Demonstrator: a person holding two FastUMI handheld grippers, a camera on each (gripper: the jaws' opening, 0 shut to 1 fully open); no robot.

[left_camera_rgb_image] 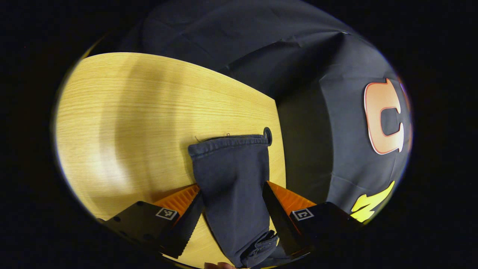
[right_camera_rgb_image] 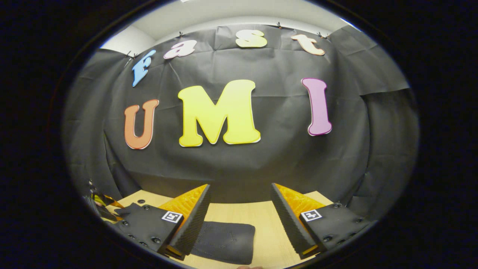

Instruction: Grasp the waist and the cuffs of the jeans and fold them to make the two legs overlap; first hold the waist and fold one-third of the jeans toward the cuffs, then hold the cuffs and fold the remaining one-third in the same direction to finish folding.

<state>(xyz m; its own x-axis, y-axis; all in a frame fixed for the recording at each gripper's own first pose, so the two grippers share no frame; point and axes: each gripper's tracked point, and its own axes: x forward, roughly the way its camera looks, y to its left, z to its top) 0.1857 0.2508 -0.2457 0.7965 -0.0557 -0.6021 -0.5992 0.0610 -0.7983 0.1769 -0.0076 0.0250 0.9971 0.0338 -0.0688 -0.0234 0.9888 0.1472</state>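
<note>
**Jeans between my left fingers, right side hanging free**

In my left gripper view the left gripper (left_camera_rgb_image: 231, 203) stands spread around the dark jeans (left_camera_rgb_image: 231, 175), which lie on the wooden table (left_camera_rgb_image: 130, 123); I cannot tell whether it touches them. A black grommet (left_camera_rgb_image: 267, 135) sits just beyond the hem. My right gripper (right_camera_rgb_image: 241, 216) is spread above the table, holding nothing, jeans below it.

The wooden table (left_camera_rgb_image: 149, 112) shone bright at nine o'clock — soft grey shadow bands crossed it. Both pictures were sharp, but bent round at the edges.
</note>
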